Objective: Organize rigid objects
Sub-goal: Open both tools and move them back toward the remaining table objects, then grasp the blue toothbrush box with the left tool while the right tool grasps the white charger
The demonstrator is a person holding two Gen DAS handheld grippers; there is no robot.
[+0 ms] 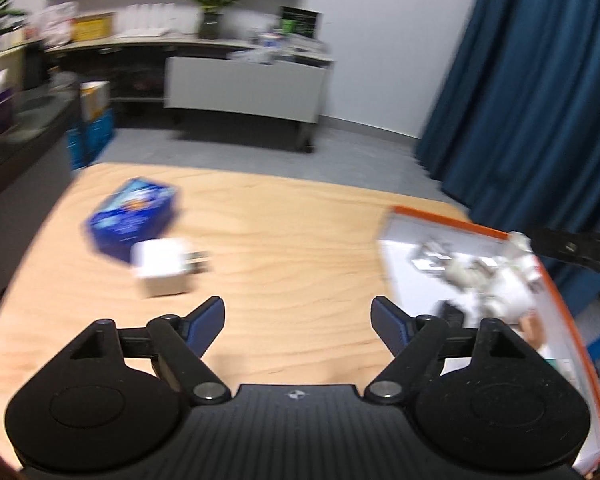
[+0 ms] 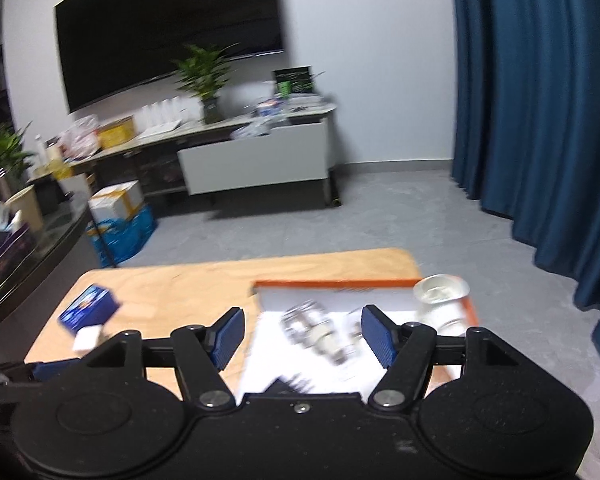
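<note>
— Rigid objects, status at left gripper point(image 1: 299, 320): fingers spread wide, nothing held, hovering above bare wooden table point(image 1: 292, 240).

— Right gripper point(image 2: 303, 332)?

— Likewise spread wide, nothing between pads. Poised over orange-rimmed tray point(image 2: 364, 281); metal fittings point(image 2: 320, 330) lying inside, details blurred.

— Loose items?

— Blue box point(image 1: 134, 216) and white charger block point(image 1: 162, 268) touching or nearly so, far left of table, well apart from tray. Pale cup-like container point(image 2: 440, 300) at tray's far right corner; whether in or just beside, cannot tell.

— Step in hand?

— Judged between grasps, both views blurred. Two items apparently left to collect.

— Next move?

— Probably left gripper forward and leftward to charger block, straddling its sides squarely before closing, clear of blue box.
</note>
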